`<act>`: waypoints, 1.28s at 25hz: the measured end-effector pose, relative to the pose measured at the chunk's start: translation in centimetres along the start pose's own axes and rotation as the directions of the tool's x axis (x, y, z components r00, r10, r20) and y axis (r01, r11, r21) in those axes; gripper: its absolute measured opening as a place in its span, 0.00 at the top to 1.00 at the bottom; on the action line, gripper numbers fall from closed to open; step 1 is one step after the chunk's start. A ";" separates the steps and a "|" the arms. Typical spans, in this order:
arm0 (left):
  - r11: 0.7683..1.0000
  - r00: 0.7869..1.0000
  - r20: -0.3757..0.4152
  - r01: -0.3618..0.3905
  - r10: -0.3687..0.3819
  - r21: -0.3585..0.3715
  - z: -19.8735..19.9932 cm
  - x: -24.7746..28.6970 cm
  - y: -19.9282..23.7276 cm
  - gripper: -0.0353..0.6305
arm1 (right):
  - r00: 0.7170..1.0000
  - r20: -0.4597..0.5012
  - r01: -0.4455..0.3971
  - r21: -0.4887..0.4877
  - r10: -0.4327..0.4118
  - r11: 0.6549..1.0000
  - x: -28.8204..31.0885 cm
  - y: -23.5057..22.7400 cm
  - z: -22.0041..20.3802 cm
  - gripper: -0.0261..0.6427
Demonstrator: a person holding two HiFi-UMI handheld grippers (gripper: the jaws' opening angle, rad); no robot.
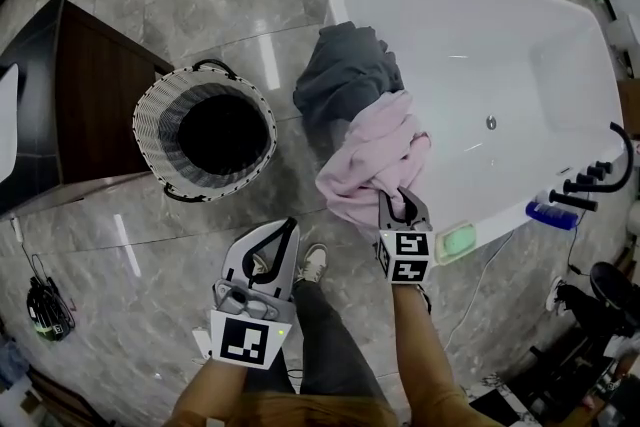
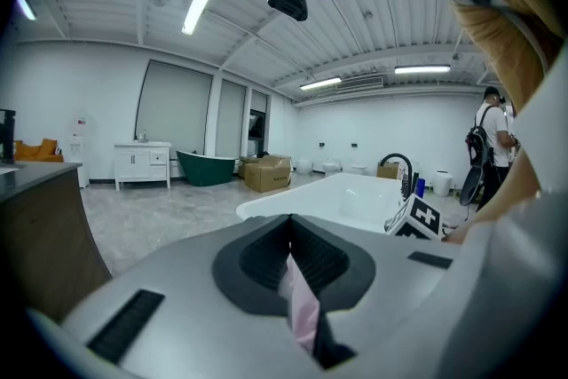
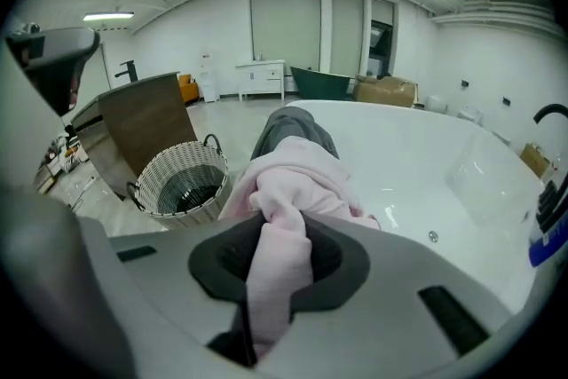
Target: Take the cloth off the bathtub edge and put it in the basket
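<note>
left gripper (image 1: pixel 288 233) held low near the body, jaws together, nothing gripped, right gripper (image 1: pixel 403 205) stretched forward on a bare forearm, jaws clamped on pink cloth (image 1: pixel 372 160)

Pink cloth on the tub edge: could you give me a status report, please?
Right gripper jaws shut on pink cloth, draped over bathtub edge. Left gripper jaws together, off to the side. Grey cloth touches pink cloth; basket unobstructed.

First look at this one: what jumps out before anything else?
The pink cloth lies bunched on the near edge of the white bathtub, and the right gripper is clamped on a fold of it. A dark grey cloth lies next to it on that edge. The woven basket stands open on the floor to the left.
</note>
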State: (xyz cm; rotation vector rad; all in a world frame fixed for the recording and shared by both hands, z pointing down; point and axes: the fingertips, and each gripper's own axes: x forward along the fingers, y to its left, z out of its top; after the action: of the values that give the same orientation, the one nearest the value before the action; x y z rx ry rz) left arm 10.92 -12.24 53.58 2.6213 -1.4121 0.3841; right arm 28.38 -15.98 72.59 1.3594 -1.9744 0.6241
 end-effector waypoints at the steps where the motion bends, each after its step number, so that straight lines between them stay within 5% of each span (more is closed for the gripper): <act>1: 1.000 1.000 0.007 0.000 0.000 0.003 0.3 -0.2 -0.1 0.94 | 1.000 0.009 -0.003 0.008 0.003 1.000 -0.5 0.0 0.3 0.85; 18: 0.999 0.996 0.082 -0.037 0.035 0.020 4.7 -4.3 2.2 0.94 | 0.960 0.280 -0.016 0.048 0.002 0.999 -10.9 1.8 11.7 0.85; 26: 0.997 0.991 0.113 -0.071 0.068 0.023 7.7 -7.8 3.9 0.94 | 0.911 0.413 -0.026 0.039 0.007 0.999 -17.0 3.8 18.5 0.85; 32: 0.992 0.981 0.158 -0.120 0.115 0.026 10.9 -11.1 5.8 0.94 | 0.849 0.527 -0.042 -0.017 0.045 0.999 -21.8 6.2 26.0 0.85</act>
State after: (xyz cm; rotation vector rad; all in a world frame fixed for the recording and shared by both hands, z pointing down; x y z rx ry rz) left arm 1.95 -9.15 39.94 2.6548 -1.6283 0.2218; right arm 21.67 -18.27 38.88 1.6121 -2.4379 0.2728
